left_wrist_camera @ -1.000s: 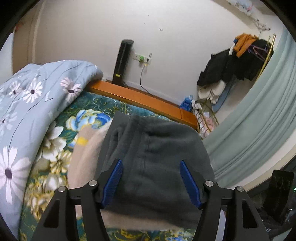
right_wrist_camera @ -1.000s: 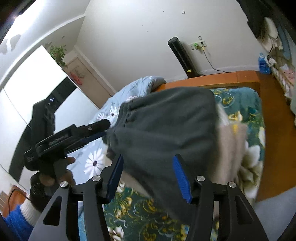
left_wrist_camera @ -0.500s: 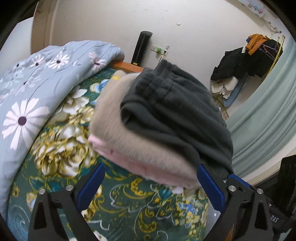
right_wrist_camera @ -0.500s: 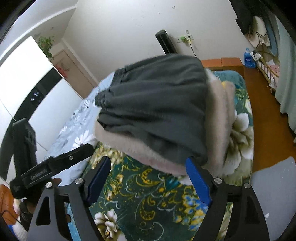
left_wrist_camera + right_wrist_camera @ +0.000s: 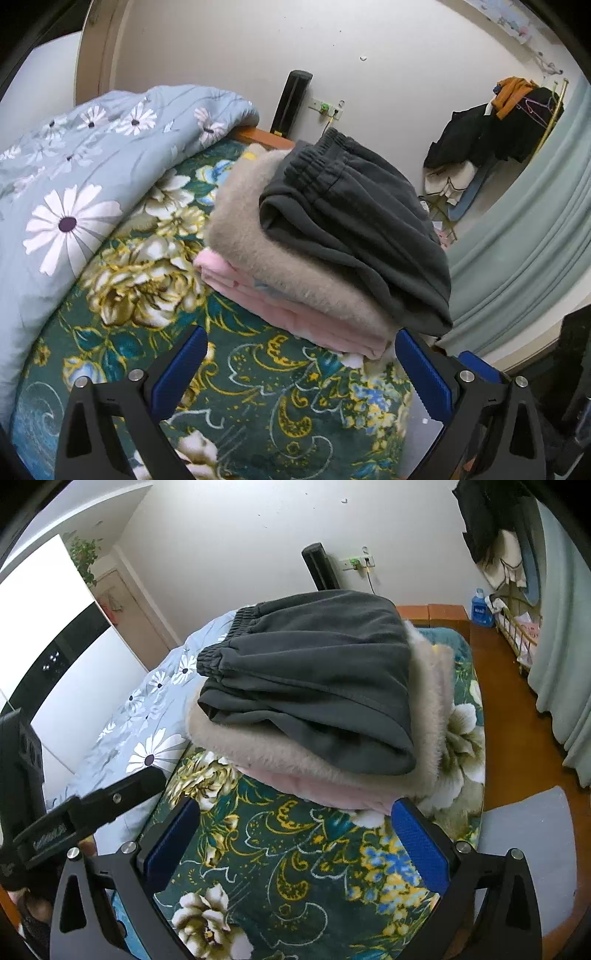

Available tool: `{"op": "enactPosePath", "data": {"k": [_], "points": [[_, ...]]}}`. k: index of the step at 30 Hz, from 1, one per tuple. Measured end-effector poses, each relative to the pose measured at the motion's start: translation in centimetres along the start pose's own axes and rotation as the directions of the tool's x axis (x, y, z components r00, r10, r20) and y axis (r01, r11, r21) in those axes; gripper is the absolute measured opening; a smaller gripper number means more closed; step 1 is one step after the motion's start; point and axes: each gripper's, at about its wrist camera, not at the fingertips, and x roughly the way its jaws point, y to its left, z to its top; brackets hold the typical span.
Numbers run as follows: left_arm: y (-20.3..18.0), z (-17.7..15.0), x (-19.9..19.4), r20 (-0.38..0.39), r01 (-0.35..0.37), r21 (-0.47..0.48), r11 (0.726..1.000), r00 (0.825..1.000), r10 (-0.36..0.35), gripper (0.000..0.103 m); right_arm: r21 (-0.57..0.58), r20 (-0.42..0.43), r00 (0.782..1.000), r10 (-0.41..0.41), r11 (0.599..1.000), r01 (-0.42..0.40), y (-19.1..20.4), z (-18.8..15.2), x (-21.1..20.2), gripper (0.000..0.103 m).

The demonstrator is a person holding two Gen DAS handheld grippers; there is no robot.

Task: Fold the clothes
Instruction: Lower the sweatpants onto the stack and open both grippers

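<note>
Folded dark grey trousers (image 5: 354, 221) lie on top of a stack, over a fluffy beige garment (image 5: 266, 251) and a pink garment (image 5: 266, 306), on the floral green bedspread (image 5: 258, 387). The stack also shows in the right wrist view, with the trousers (image 5: 314, 672) on top of the beige garment (image 5: 280, 757). My left gripper (image 5: 301, 363) is open and empty, just in front of the stack. My right gripper (image 5: 295, 838) is open and empty, in front of the stack. The left gripper's body (image 5: 85, 823) shows at the left of the right wrist view.
A pale blue daisy quilt (image 5: 81, 184) is bunched at the left of the bed. A wooden bed frame (image 5: 432, 613) runs behind the stack. A black tower device (image 5: 291, 103) stands by the wall. A clothes rack (image 5: 498, 129) and green curtain (image 5: 535, 240) are at the right.
Both grippers have opened and let go of the grey trousers, which now rest on the stack. Both grippers have pulled back toward me from the stack.
</note>
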Motion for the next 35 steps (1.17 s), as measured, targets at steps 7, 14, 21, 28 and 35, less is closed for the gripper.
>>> {"op": "enactPosePath", "data": {"k": [7,14,21,28,35], "points": [[0.2,0.6,4.4,0.000,-0.074,-0.057,0.996,0.997,0.074,0.103,0.037,0.007,1.000,0.013,0.999,-0.013,-3.7,0.2,2.7,0.103],[-0.3,1.0,6.1,-0.061,-0.194,-0.095,0.976,0.980,0.189,0.103,0.051,-0.043,0.999,-0.020,0.998,0.023,-6.5,1.2,5.0,0.103],[-1.6,0.7,5.9,-0.130,-0.285,-0.071,0.956,0.953,0.275,0.103,0.084,-0.068,0.998,0.004,0.996,0.002,-6.7,2.0,4.8,0.103],[-2.9,-0.7,7.5,-0.088,-0.314,0.027,0.949,0.945,0.315,0.103,0.049,-0.019,1.000,0.012,0.999,-0.011,-6.3,1.1,4.7,0.103],[-3.3,-1.9,6.6,-0.025,-0.281,0.016,0.959,0.959,0.282,0.103,0.005,0.026,0.999,-0.021,1.000,0.021,-5.8,-0.3,3.8,0.103]]}}
